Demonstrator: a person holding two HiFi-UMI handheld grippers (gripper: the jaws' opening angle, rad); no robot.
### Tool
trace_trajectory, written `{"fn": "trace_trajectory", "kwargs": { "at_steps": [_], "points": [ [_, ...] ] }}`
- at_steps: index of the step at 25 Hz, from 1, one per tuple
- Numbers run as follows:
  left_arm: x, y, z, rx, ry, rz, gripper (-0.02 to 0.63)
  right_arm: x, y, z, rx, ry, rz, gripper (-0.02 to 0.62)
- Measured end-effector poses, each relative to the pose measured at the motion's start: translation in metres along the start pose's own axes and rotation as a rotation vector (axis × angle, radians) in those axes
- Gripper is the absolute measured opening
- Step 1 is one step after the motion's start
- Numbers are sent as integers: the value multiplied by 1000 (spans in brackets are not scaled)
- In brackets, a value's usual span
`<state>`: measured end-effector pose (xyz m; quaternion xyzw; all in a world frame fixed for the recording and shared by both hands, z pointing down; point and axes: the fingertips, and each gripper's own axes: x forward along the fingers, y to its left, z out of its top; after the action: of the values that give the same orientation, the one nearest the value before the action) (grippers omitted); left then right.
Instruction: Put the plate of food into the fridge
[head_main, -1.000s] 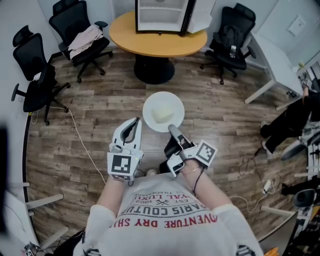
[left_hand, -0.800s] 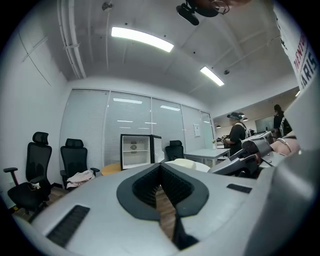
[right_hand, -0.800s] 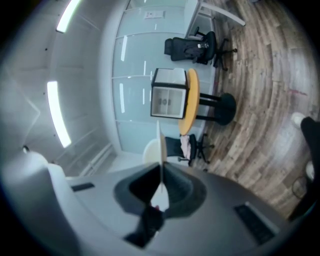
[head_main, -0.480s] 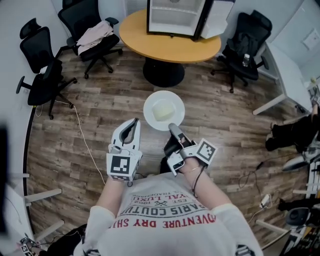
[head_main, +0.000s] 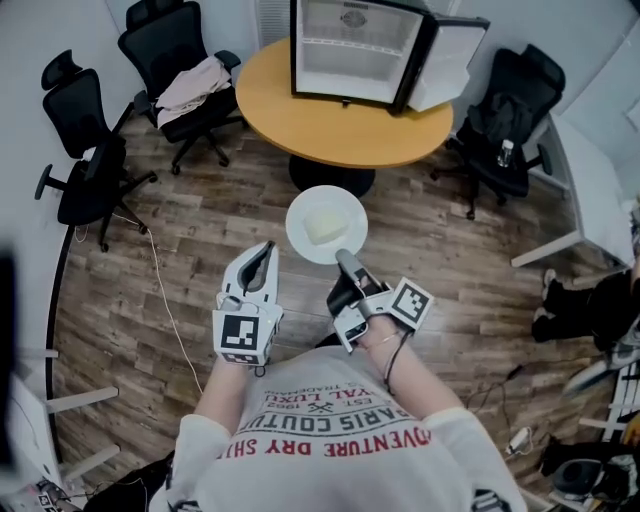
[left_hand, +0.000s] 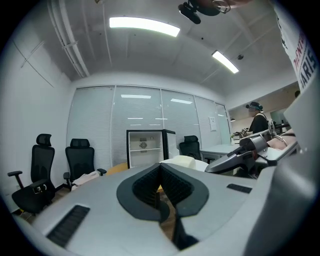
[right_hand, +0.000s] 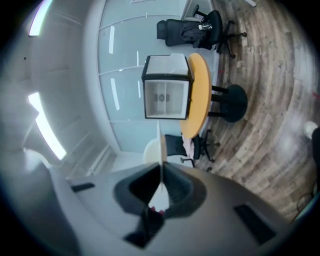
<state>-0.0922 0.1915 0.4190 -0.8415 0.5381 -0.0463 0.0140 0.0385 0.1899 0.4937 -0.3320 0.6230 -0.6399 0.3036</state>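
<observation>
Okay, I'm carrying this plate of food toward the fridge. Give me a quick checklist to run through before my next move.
1. Grip of the right hand-held gripper on the plate rim: ok, jaws clamped on it.
2. The food sits near the plate's middle: ok.
3. The fridge has its door open: ok.
4. Room inside the fridge: ok, no items show on its shelf.
5. The left hand-held gripper is free to help: ok, shut on nothing.
6. The floor ahead to the round table: ok, no obstacle shows.
</observation>
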Motion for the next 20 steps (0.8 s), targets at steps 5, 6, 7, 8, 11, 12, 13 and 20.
{"fn": "trace_trajectory", "kwargs": {
  "at_steps": [5,6,7,8,11,12,13,20],
  "points": [
    [82,-7,11,4,-8,26,34,34,7,77,-18,29,7,40],
    [98,-10,12,5,-9,28,34,40,7,92,-20,33,6,40],
    [110,-12,12,5,-11,29,34,44,7,103,-23,36,6,40],
    [119,-14,12,4,-13,30,34,47,7,113,-26,37,6,40],
    [143,-20,13,-4,-18,31,34,53,4,136,-31,39,0,40],
    [152,-22,14,-5,-17,29,34,57,2,145,-28,37,-5,40],
    [162,-23,14,-3,-14,26,34,60,0,154,-24,33,-11,40],
    [212,-9,5,-18,9,16,34,89,-9,192,4,10,-30,40]
  ]
}}
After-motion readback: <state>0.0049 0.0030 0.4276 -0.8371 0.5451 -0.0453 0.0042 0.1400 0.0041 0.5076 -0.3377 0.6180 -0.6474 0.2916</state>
